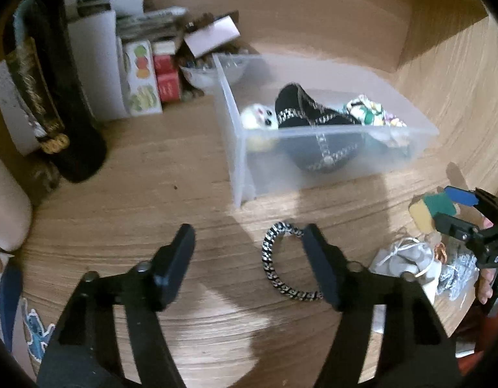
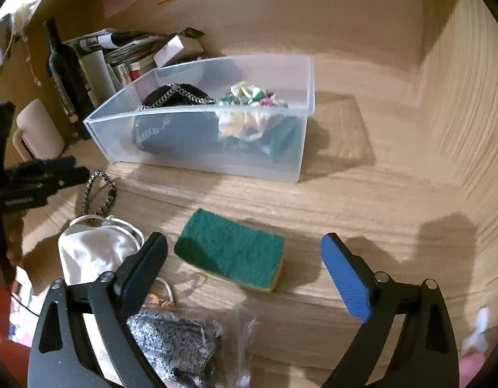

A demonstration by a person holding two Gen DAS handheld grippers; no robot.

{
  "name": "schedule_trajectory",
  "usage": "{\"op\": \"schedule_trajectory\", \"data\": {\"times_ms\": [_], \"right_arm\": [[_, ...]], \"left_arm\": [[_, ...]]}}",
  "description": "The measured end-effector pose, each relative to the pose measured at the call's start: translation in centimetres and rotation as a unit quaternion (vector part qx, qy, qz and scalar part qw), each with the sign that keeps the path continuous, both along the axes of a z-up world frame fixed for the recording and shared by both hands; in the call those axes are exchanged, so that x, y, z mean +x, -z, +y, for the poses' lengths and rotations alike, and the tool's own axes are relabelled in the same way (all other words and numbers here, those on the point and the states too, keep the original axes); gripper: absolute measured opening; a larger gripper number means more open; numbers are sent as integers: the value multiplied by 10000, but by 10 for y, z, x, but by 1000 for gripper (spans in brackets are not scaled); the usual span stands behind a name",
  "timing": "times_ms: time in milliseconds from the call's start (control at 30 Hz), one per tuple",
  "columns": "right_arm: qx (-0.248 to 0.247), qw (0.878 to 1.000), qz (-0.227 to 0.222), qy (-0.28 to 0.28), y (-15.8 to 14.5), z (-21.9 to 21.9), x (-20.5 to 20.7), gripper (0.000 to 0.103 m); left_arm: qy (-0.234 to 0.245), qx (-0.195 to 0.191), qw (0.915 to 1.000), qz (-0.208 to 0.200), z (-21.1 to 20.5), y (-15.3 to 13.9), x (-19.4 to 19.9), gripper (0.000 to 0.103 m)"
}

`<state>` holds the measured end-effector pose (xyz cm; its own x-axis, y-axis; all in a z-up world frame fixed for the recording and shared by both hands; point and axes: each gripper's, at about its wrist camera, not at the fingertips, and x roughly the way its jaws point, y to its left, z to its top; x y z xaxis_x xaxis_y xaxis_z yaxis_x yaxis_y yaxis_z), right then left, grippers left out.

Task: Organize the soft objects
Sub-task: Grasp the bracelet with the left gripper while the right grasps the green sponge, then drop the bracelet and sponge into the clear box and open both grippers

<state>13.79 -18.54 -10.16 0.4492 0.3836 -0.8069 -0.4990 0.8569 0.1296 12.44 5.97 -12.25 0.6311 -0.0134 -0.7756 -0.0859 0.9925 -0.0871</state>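
Observation:
A clear plastic bin (image 1: 313,158) (image 2: 197,158) stands on the wooden desk and holds a black chain bag (image 1: 300,110), a white plush toy (image 1: 258,119) and a floral cloth (image 2: 249,97). My left gripper (image 1: 249,252) is open, low over the desk, with a black-and-white hair tie (image 1: 278,265) (image 2: 98,194) lying against its right finger. My right gripper (image 2: 244,252) is open around a green and yellow sponge (image 2: 231,250) (image 1: 430,210) on the desk. A white pouch (image 2: 90,252) (image 1: 404,255) lies left of the sponge.
A grey scouring pad in a plastic bag (image 2: 178,346) lies under the right gripper. A dark bottle (image 1: 51,97), boxes and papers (image 1: 113,64) and a beige mug (image 2: 38,129) stand at the left. Wooden walls close the back and right.

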Motion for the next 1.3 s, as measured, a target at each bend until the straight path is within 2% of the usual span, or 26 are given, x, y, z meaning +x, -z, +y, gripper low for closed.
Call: {"op": "schedule_trajectory", "data": {"times_ms": [167,200,267,333,367,567,900,1033,1133,1200,1300], "right_arm": [[-76,9998,60,-151,2,3,-3,63],[-91,9998,19,-149,1,4,-4,63],[-89,9998,-61,-143,0,5,-6,61],[-61,9998,-132,-137,-3,4,-4,60],[-46,9997,-174,-133,-6,5,-2,60],[136,9982,-575,-127,-31,8,5,59],[433,9915,-1223,-129,-73,24,18,59],[537,9891,-1369,-108,-83,27,25,59],[594,9885,-1381,-134,-86,30,30,60],[597,9889,-1354,-159,-85,30,32,60],[587,9901,-1253,-213,-81,32,35,60]], "left_arm": [[166,-114,9995,226,-4,11,8,37],[197,-136,9994,257,-4,12,9,34],[257,-226,9990,287,-5,14,10,19],[294,-266,9989,262,-6,12,9,9],[305,-291,9988,243,-5,11,10,7],[326,-307,9989,-130,-6,-11,4,6],[445,-312,9942,-933,-10,-69,0,5],[457,-205,9917,-1185,-9,-82,2,4],[468,-176,9912,-1226,-7,-86,1,5],[387,-116,9925,-1156,-6,-80,0,7],[345,-192,9960,-803,0,-61,3,26]]}}
